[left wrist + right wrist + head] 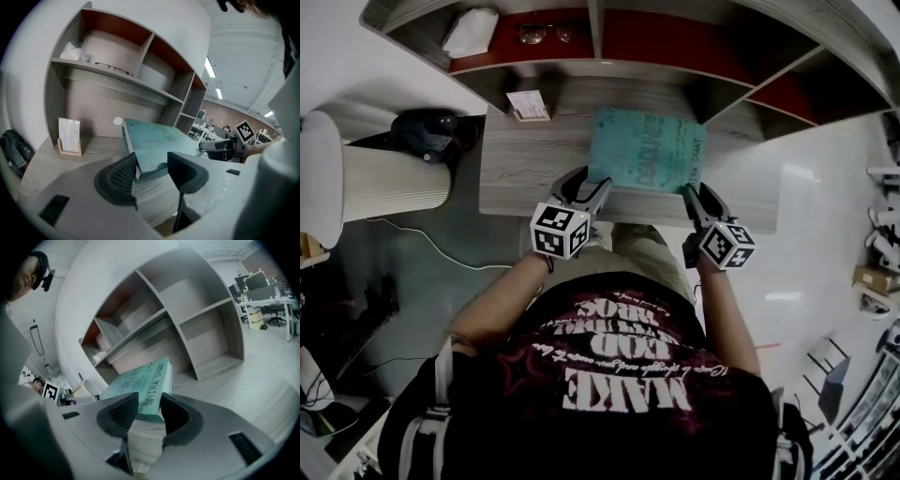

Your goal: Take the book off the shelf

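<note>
Book (645, 150): 1, teal, lying on the table (525, 178) under the shelf (596, 37) compartments, not yet clear of the unit. Near edge sits just short of the table's front lip. Whether it's lifted off the wood, can't tell.

Long axis runs from the near edge back toward the shelf wall. Spine is on the R side; the page block faces the person.

L tongs (586, 192): at the book's near-L corner, standing wide apart. Corner sits in the gap, one jaw outboard of the L edge, the other along the near edge. No squeeze visible, so I read it as not gripping.

R tongs (694, 199): at the book's near-R corner, by the spine. Clamped across the book's thickness, w/ cover and pages filling the gap.

Key relation: the book lies straight ahead of both tongs, and both are at its near edge. R has the hold, so a pull toward the person along the long axis looks like the move. L prob. needs to close or only steady the corner. Risk: a one-corner grip may let the book swing.

Other counts, rel. to book:
- card stand (528, 105): 1, far-L of book, well apart
- glasses (546, 34): 1 pr, shelf above, L of book
- white cloth (471, 31): 1, same shelf, further L
</note>
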Demonstrator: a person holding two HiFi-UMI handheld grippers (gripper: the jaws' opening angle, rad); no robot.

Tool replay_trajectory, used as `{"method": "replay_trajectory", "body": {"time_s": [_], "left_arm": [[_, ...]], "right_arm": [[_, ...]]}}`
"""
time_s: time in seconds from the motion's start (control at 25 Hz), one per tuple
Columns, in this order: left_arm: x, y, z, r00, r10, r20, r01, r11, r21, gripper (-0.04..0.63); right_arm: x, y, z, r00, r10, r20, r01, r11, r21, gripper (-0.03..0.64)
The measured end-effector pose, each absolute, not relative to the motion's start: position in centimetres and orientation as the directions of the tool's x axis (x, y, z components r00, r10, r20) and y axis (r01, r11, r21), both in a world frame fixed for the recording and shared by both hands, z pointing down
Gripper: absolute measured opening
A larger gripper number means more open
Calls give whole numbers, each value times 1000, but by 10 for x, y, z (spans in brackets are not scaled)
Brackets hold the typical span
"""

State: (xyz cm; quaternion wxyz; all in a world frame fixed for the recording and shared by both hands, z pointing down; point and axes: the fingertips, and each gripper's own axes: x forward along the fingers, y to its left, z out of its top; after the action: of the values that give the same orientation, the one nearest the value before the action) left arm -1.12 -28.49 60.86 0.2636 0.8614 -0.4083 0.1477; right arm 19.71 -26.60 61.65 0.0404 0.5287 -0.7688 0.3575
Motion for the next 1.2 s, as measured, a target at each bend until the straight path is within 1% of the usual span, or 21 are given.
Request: {"method": "replay_trajectory", "body": {"time_s": [0.28,0.56,0.84,0.88,0.96,1.04,1.08,1.2], "left_arm": [[-17,-280,666,604,-612,511,-795,-506,335,202],[-23,-268,734,572,-551,607,-809,-498,311,202],[-28,-257,770,558,-505,658,-816,-478,325,206],[-29,-254,775,555,-487,674,-815,-478,326,208],[-30,-248,782,553,-445,705,-806,-500,316,222],[-32,-246,784,541,-428,724,-797,-536,278,229],[-35,-248,781,532,-437,725,-799,-544,258,229],[-50,-257,757,508,-493,706,-824,-517,232,229]], "right_arm": [[191,-263,676,-431,-753,497,-849,152,-506,156],[183,-249,746,-431,-672,603,-872,138,-470,160],[177,-245,775,-421,-618,664,-888,132,-440,160],[174,-244,778,-428,-608,669,-888,143,-438,171],[169,-243,782,-451,-589,670,-881,174,-440,227],[165,-243,781,-460,-575,677,-883,218,-415,270],[165,-244,779,-453,-572,684,-890,241,-387,282],[168,-243,760,-415,-595,689,-909,298,-290,282]]}}
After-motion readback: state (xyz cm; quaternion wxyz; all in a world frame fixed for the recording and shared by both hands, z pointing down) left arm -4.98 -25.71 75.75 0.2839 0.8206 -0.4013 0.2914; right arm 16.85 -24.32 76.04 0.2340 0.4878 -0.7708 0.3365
